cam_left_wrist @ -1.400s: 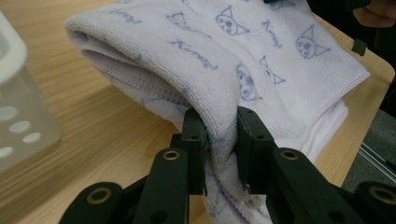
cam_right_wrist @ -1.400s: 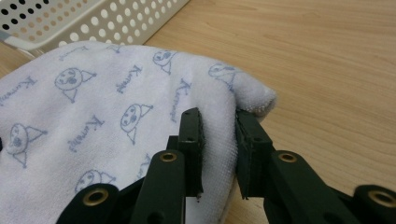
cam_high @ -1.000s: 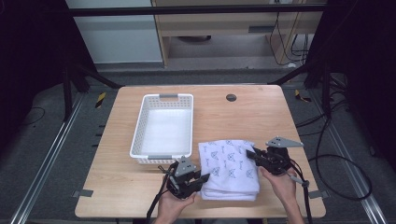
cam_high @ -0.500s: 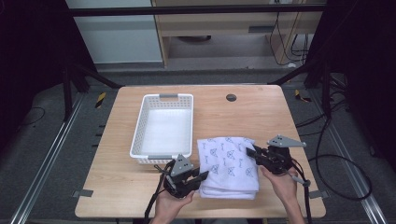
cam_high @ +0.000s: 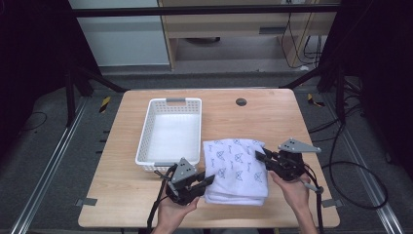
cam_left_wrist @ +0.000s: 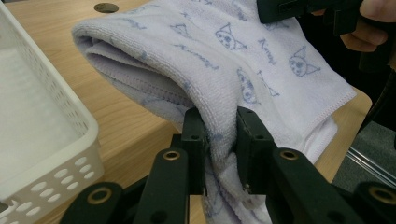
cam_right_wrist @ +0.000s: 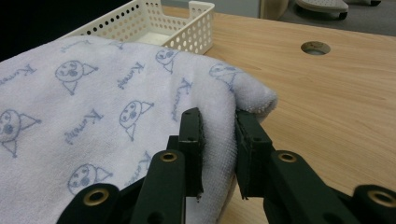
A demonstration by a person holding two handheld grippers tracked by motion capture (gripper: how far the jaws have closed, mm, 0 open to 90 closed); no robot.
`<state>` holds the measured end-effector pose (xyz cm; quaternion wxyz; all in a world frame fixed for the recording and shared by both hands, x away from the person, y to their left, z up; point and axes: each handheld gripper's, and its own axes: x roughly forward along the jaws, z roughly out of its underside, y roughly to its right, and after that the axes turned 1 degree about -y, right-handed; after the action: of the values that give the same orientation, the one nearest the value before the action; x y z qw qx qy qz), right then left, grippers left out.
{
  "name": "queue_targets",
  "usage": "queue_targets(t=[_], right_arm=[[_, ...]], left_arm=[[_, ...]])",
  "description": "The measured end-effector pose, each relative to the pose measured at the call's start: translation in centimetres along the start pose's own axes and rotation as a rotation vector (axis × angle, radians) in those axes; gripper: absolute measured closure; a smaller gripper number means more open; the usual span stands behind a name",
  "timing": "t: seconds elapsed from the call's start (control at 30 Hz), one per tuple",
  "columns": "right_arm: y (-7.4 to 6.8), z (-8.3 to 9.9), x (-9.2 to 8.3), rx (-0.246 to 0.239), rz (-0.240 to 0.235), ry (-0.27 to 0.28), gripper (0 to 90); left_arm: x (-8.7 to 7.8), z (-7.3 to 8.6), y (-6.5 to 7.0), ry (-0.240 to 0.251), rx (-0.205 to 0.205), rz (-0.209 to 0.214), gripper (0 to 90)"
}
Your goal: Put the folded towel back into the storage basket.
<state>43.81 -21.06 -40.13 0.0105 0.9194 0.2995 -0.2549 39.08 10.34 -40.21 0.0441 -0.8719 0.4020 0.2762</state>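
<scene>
From above, I see the folded towel (cam_high: pixel 237 168) lying near the table's (cam_high: pixel 272 122) front edge, just right of the white basket (cam_high: pixel 171 131), with my left gripper (cam_high: pixel 207 181) at its left front corner and my right gripper (cam_high: pixel 260 157) at its right edge. In the left gripper view, the jaws are pinched on a bunched fold of towel (cam_left_wrist: pixel 224 60) between them. In the right gripper view, the jaws are likewise closed on the towel's (cam_right_wrist: pixel 116 107) thick edge, which fills the narrow gap between them.

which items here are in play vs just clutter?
In play: towel, pinched by left hand-held gripper and right hand-held gripper; probably the basket beside it.
Lying about: cables on the floor, desk behind.
</scene>
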Motion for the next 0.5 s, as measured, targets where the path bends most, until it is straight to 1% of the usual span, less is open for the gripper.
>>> queue_targets(t=[0.5], right_arm=[[-0.7,-1.4,-0.2,-0.023,-0.002,0.035,74.9]], left_arm=[[-1.2,-0.7,-0.4,0.039,-0.01,-0.01,74.6]])
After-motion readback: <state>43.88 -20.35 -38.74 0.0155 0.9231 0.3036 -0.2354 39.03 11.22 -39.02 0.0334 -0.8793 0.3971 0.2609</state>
